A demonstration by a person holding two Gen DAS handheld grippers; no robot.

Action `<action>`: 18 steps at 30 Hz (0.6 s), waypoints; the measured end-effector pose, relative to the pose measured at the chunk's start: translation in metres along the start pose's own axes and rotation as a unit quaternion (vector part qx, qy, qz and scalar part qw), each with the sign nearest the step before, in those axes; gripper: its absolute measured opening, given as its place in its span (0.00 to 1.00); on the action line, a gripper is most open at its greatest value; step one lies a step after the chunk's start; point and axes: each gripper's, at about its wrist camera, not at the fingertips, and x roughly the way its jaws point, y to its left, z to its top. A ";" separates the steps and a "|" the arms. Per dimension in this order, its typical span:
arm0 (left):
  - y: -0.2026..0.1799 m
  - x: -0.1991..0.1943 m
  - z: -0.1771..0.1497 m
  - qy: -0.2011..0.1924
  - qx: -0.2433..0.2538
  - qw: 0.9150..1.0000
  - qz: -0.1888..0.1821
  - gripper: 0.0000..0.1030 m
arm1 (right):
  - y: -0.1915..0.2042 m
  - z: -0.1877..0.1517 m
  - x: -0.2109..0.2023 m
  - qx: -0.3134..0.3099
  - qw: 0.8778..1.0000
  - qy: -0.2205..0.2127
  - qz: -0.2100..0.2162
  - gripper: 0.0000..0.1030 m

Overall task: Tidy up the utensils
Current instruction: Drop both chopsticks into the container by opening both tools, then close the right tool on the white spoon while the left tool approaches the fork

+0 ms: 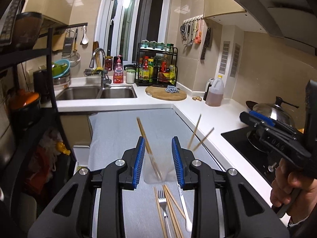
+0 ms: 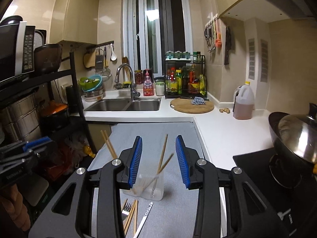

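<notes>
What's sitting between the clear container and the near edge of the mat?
Loose utensils: a fork, several wooden chopsticks and a white-handled utensil lie on the grey mat before the clear container; right wrist view.

Home kitchen, sink [image 2: 126,105], spice rack [image 2: 185,78], wok [image 2: 293,138]

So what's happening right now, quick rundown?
Both hand-held grippers open, empty: left, right. Four chopsticks stand in the clear cup. Fork, more chopsticks, and a white-handled utensil lie loose. Nothing blocking.
</notes>
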 end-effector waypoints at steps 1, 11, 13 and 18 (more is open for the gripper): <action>0.001 -0.002 -0.009 0.002 -0.001 1.000 0.000 0.28 | 0.001 -0.007 -0.005 0.002 1.000 0.001 0.003 0.25; 0.018 -0.002 -0.125 0.037 -0.030 0.999 0.017 0.26 | 0.029 -0.137 -0.004 0.025 0.995 0.087 0.031 0.05; 0.023 0.001 -0.143 0.043 -0.041 0.998 0.023 0.26 | 0.035 -0.165 0.008 0.025 0.992 0.117 0.037 0.06; 0.027 0.015 -0.163 0.070 -0.043 0.996 0.030 0.26 | 0.041 -0.220 0.037 0.035 0.980 0.191 0.045 0.10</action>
